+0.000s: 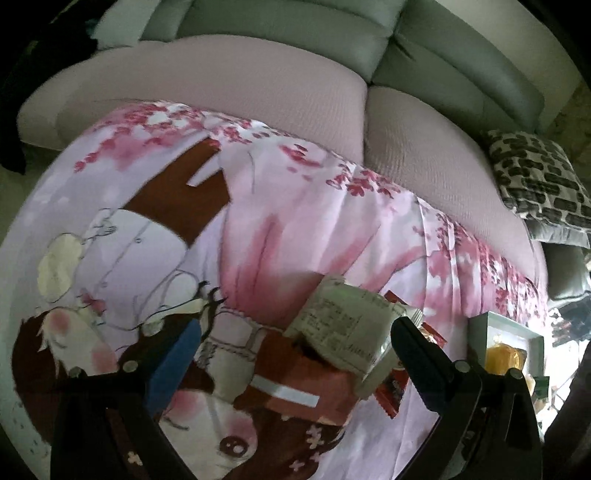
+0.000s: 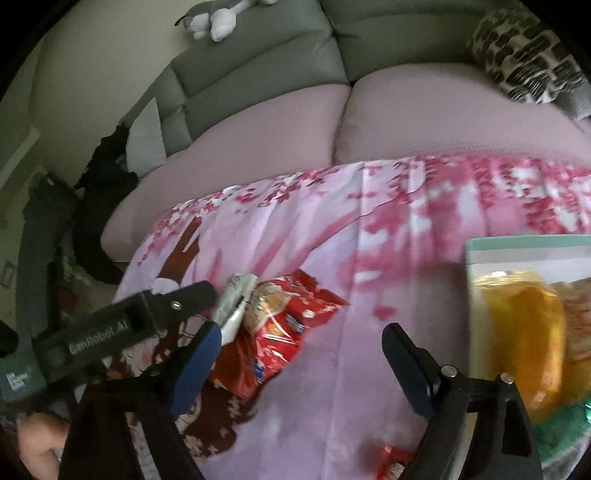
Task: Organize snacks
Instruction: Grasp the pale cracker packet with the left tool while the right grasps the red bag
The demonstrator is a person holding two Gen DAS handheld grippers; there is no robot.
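Note:
A pale printed snack packet (image 1: 340, 325) lies on the pink cartoon cloth (image 1: 280, 206) over a red packet (image 1: 391, 391). My left gripper (image 1: 295, 325) stands open around the pale packet, whose right end is at the black finger and well clear of the blue pad. In the right wrist view, the red snack packet (image 2: 288, 321) lies beside the white packet (image 2: 236, 295), with one finger (image 2: 192, 291) of the left gripper next to it. My right gripper (image 2: 301, 332) is open just above the cloth, its blue pad at the red packet's left edge.
A pale green box (image 2: 517, 245) holding yellow and orange packets sits on the cloth at the right and also shows as the box (image 1: 517, 328). A small red sweet (image 2: 391, 458) lies near the front. Behind are sofa seats (image 2: 258, 122), a patterned cushion (image 2: 524, 55) and a plush toy (image 2: 221, 18).

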